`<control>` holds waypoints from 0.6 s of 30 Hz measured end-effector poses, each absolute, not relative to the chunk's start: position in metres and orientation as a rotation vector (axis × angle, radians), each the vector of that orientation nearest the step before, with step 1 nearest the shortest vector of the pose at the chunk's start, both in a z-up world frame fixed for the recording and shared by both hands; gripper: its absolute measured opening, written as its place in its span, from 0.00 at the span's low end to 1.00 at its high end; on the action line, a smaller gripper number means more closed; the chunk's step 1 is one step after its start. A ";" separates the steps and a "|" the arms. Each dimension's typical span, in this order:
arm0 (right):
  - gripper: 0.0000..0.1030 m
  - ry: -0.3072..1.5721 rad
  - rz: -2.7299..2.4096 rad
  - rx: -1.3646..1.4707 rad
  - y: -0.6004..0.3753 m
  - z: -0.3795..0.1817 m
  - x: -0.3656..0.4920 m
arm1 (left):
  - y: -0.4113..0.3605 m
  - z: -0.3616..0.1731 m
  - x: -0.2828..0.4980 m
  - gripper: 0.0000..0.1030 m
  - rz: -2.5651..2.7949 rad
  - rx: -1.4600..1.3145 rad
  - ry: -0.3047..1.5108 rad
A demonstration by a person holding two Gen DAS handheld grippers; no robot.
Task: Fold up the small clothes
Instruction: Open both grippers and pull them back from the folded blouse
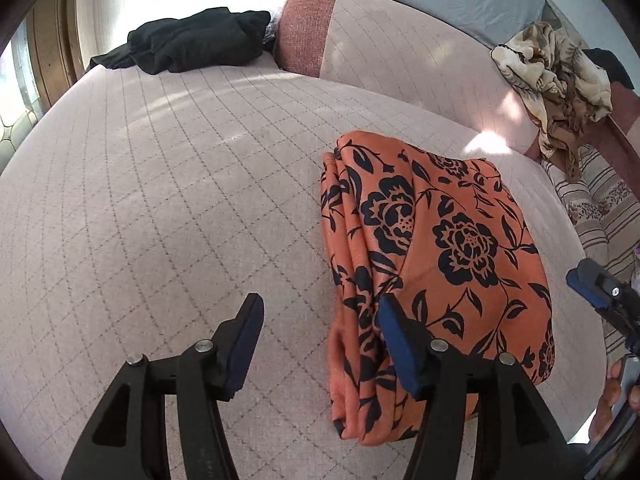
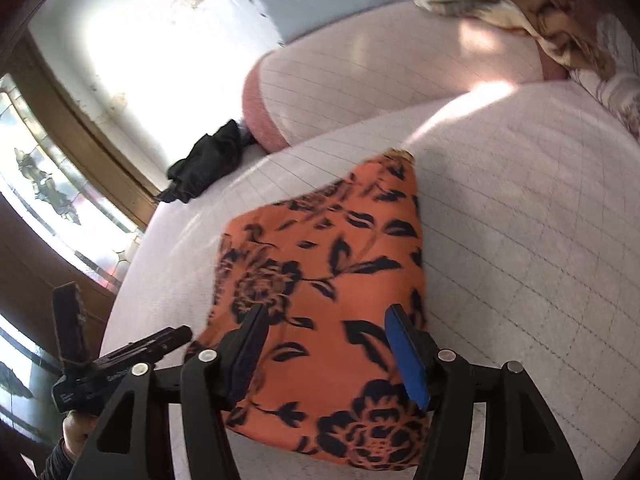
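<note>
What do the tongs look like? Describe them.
Both the left tongs and right tongs have black plastic fingers with cut-out slots, silver rivets and blue pads. The hand holding the left one shows a dark sleeve.

Orange garment (image 1: 432, 264) with black flowers lies folded on pink cushion (image 1: 160, 200)

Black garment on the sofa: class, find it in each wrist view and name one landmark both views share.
Left wrist view: black garment lies upper left, beside the sofa's red armrest.
Right wrist view: black garment lies left of centre, beside that armrest.
Shared landmark: the orange floral cloth.
</note>
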State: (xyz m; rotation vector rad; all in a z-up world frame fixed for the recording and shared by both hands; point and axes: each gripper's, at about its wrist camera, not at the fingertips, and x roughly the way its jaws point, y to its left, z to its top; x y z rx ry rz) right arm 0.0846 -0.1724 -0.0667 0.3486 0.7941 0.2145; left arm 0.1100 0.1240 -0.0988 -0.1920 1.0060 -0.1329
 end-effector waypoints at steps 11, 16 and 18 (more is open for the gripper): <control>0.81 0.832 0.192 0.389 -0.116 -0.063 0.067 | 0.162 -0.071 0.041 0.72 -0.085 -0.117 0.936; 0.88 0.807 0.131 0.297 -0.078 -0.045 0.018 | 0.154 -0.054 0.012 0.75 -0.101 -0.098 0.901; 0.88 0.822 0.100 0.252 -0.066 -0.047 0.000 | 0.150 -0.046 0.001 0.77 -0.092 -0.090 0.879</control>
